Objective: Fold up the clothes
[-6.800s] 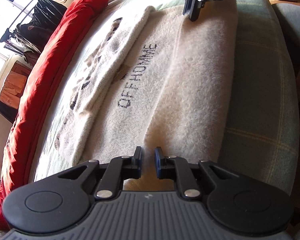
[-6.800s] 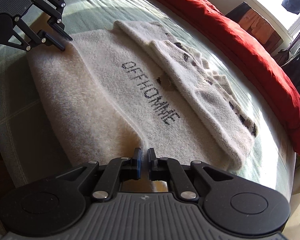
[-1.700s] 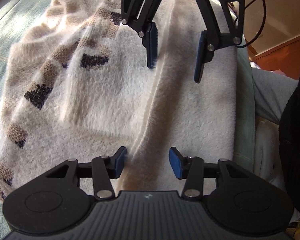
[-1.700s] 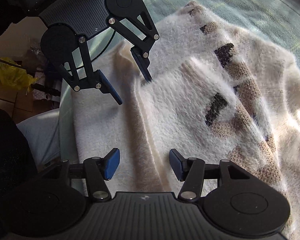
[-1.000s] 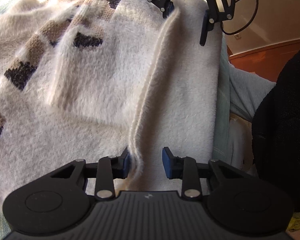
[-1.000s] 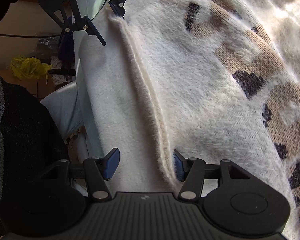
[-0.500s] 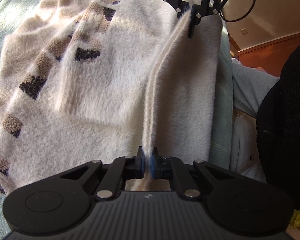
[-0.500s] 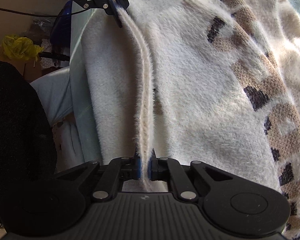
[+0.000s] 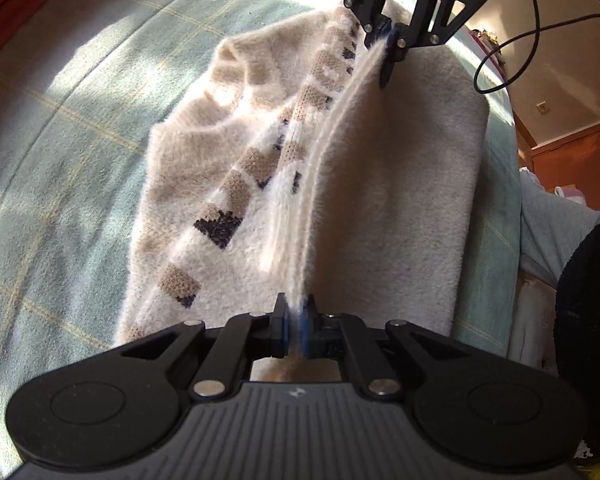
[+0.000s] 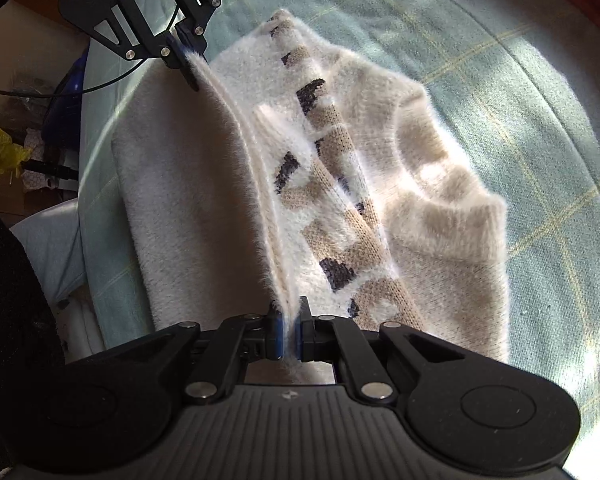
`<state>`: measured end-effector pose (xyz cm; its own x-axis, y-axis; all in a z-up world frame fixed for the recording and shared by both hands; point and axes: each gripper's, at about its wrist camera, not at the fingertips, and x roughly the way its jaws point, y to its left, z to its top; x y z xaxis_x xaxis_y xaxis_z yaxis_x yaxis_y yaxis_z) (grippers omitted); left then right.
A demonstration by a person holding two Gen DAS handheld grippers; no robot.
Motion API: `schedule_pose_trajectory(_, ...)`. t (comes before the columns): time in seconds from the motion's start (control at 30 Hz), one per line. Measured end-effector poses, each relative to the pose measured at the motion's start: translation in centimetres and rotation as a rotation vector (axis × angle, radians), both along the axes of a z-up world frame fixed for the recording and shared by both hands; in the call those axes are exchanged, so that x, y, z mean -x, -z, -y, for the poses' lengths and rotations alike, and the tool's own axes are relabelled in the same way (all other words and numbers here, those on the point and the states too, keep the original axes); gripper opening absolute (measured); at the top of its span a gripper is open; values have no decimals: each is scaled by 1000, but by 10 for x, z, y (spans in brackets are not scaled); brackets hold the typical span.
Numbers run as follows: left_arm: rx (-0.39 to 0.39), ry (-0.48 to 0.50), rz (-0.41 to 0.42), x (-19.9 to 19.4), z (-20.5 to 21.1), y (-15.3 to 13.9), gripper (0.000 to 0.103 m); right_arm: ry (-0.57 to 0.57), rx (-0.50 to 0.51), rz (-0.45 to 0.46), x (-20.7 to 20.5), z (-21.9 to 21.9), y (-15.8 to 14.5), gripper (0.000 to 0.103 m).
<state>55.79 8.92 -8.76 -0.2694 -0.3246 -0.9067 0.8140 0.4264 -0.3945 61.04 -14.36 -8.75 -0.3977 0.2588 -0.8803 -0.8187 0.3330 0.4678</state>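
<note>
A fluffy cream sweater point(image 9: 380, 184) with tan and dark blocks lies partly folded on a pale green checked bedcover point(image 9: 60, 128). My left gripper point(image 9: 295, 330) is shut on the sweater's raised folded edge at the near end. My right gripper point(image 9: 386, 46), at the top of the left wrist view, pinches the same edge at the far end. In the right wrist view my right gripper point(image 10: 287, 336) clamps that edge, and the left gripper point(image 10: 182, 56) holds its other end. The edge stretches taut between them, lifted off the sweater point(image 10: 380, 208).
A red blanket point(image 9: 16, 4) borders the bedcover point(image 10: 500, 80) on the far side. Past the bed's near edge lie a pale blue pillow point(image 9: 556, 232), a yellow bag point(image 10: 0, 152), cables and a person's dark sleeve point(image 9: 592, 280).
Both grippers closed on the sweater's folded edge within the last second. They have since risen, pulling the edge up into a taut ridge, and more bedcover now shows.
</note>
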Motion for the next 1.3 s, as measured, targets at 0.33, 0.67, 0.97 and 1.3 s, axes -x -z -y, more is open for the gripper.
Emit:
schedule_pose_trajectory(0.33,-24,-65,55,-23,-2,29,3,76,18,40,-17,7,26,6)
schedule_pose_trajectory(0.67,-77,-129,99,-20,2,49,10,183,8,74,-4,20,40,7)
schedule_pose_trajectory(0.97,-179,-128,243,0,-4,5,20,289,39,215,15,39,-5,41)
schedule_pose_trajectory(1.3,-200,-339,390,49,5,-24,54,614,89,365,40,105,-58,52)
